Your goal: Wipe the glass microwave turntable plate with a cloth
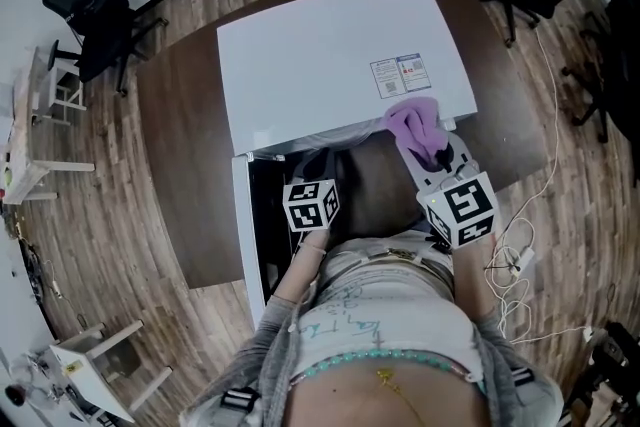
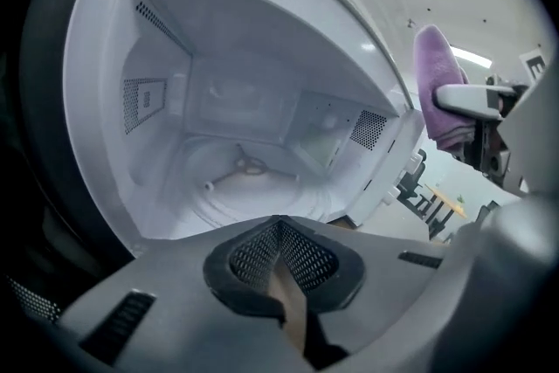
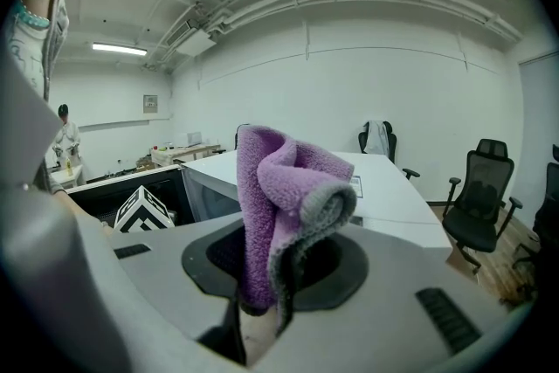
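Note:
A white microwave (image 1: pixel 340 55) sits on a brown table, its door (image 1: pixel 242 235) swung open toward the left. In the left gripper view, the round glass turntable plate (image 2: pixel 262 198) lies flat on the oven floor, with the roller hub showing through it. My left gripper (image 2: pixel 281 231) is shut and empty, just outside the opening and aimed down into the cavity. My right gripper (image 3: pixel 266 293) is shut on a folded purple cloth (image 3: pixel 275 196), held upright at the microwave's front right corner (image 1: pixel 415 123). The cloth (image 2: pixel 437 87) also shows at the right of the left gripper view.
The brown table (image 1: pixel 180 175) extends left of and behind the microwave. Black office chairs (image 1: pixel 85 10) stand round it on the wooden floor. A white cable (image 1: pixel 520 255) trails at the right. Small white tables (image 1: pixel 90 355) are at the left. A person (image 3: pixel 65 140) stands far off.

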Available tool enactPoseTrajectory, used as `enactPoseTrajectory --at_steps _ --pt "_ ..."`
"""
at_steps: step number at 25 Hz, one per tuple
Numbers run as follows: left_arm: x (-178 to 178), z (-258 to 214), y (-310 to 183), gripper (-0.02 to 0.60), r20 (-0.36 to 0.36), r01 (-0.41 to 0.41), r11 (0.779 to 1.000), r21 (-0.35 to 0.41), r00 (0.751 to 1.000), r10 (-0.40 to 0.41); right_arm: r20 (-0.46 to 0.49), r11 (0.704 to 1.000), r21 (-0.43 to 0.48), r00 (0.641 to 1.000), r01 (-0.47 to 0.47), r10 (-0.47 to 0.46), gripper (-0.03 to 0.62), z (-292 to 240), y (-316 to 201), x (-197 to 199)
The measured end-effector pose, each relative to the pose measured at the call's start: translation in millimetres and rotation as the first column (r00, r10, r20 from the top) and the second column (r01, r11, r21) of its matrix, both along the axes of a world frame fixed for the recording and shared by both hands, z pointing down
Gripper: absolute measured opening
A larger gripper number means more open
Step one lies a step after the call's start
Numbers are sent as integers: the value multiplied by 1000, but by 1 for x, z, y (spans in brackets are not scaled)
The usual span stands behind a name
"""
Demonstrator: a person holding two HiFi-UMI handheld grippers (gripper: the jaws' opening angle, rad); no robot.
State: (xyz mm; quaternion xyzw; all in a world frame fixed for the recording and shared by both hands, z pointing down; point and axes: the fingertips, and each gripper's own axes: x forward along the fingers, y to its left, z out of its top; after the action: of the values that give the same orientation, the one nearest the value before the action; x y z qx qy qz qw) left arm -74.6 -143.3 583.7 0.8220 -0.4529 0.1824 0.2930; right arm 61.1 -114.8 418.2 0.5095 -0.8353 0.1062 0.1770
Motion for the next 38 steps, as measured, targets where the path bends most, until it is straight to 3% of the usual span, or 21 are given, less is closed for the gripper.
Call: enactPoseTrajectory --at_steps 6,11,19,22,25,27,33,38 --pt "-4 11 1 -1 -7 39 998 -42 999 -39 -6 999 -18 999 -32 32 107 5 5 6" --pt "-10 12 -4 0 -55 106 993 -50 993 -109 -6 999 -30 999 -45 45 107 9 6 8" --pt "-20 9 -6 3 -167 219 971 -101 958 -233 -10 998 -32 998 -59 58 107 10 5 15" --pt "-18 10 -5 7 -184 227 969 -97 953 -241 -13 997 -33 998 -66 65 107 12 5 20" --pt "-16 14 -3 104 -211 227 967 -113 946 -247 -13 997 -34 997 -71 71 107 12 5 22" --pt "-18 17 -3 106 -229 251 959 -130 934 -276 -11 997 -34 997 -70 70 107 13 5 22" --pt "-20 26 -1 201 -293 289 927 -240 888 -353 -13 997 -46 998 -62 61 108 16 4 19" --pt "-12 39 -5 218 -387 299 878 -373 810 -440 -16 997 -53 998 -54 53 107 19 3 17"
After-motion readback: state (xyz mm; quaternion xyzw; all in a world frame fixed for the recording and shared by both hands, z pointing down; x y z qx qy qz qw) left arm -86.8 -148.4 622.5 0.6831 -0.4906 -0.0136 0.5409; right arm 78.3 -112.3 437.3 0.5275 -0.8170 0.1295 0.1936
